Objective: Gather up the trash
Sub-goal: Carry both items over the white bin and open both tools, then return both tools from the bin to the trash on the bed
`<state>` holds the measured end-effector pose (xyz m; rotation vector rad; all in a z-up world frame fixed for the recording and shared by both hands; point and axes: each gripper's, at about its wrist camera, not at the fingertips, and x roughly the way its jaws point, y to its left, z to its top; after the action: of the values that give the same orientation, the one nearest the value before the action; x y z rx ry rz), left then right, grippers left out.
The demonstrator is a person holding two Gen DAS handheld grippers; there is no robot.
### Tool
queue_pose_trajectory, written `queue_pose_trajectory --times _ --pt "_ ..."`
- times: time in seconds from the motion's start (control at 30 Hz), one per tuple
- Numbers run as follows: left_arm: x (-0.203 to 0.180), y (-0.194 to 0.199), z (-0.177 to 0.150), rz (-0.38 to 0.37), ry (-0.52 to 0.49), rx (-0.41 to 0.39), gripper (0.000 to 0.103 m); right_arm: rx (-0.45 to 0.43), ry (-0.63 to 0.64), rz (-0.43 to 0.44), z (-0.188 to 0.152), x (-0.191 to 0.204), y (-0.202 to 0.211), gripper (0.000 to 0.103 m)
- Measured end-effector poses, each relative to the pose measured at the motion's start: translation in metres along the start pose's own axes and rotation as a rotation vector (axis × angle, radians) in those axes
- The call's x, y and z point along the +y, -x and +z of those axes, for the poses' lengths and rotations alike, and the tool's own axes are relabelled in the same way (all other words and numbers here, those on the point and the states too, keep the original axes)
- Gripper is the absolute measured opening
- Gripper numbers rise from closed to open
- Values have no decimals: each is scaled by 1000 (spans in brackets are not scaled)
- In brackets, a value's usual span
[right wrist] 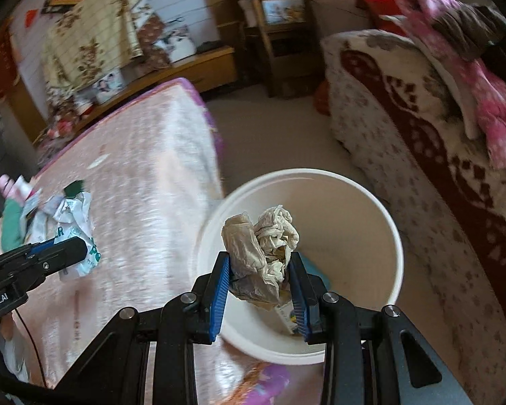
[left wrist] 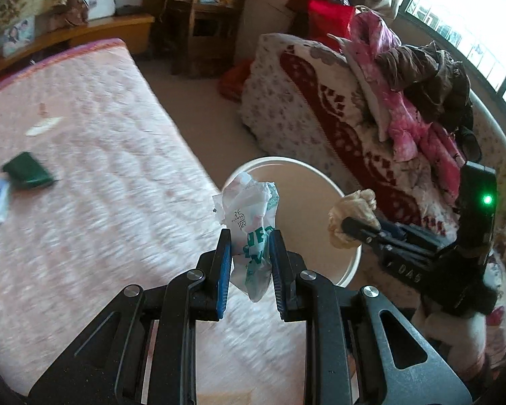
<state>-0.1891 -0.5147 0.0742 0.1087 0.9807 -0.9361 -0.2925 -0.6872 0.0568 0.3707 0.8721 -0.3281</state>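
1. Left wrist view: your left gripper (left wrist: 250, 256) clamps a crumpled white-and-green wrapper (left wrist: 253, 222) at the white bin's (left wrist: 349, 263) near rim, not yet dropped. A green packet (left wrist: 28, 170) remains on the pink bed (left wrist: 101, 141).
2. Right wrist view: your right gripper (right wrist: 260, 281) grips a beige paper wad (right wrist: 263, 253) over the bin (right wrist: 388, 222); a blue scrap (right wrist: 315, 268) and a carton lie inside.

Black linkage grippers, blue ribbed fingers (left wrist: 223, 263), silver screws (green light on the right one).

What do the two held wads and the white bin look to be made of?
Wad in left tongs: thin glossy plastic wrapper, white with green print. Wad in right tongs: matte beige crumpled paper, probably tissue. Bin: smooth white plastic, likely.
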Motion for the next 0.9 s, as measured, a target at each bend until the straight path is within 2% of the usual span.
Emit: queue_pose_trajectory --times 0.17,0.23,0.27,0.3,0.33,0.5,0.9 --pt "-12 -25 10 -40 16 5 21 9 -49 -27 -4 -18 -11 33" --pt "-14 -32 12 -61 28 14 30 9 -59 -50 -4 -22 -14 36" --pt "-15 -34 14 -72 35 18 42 7 -63 -59 -3 -23 -17 44" --pt "-16 -36 14 -82 43 17 52 2 -70 -65 -2 -26 -17 48" --pt "-15 -35 14 -88 48 13 54 -6 -80 -67 -1 -29 -16 48" --pt "-11 -31 12 -68 46 10 54 -13 -88 -77 -1 -31 -15 49" --pt "20 9 -3 96 51 -54 54 -26 -26 -66 -3 -8 -13 50"
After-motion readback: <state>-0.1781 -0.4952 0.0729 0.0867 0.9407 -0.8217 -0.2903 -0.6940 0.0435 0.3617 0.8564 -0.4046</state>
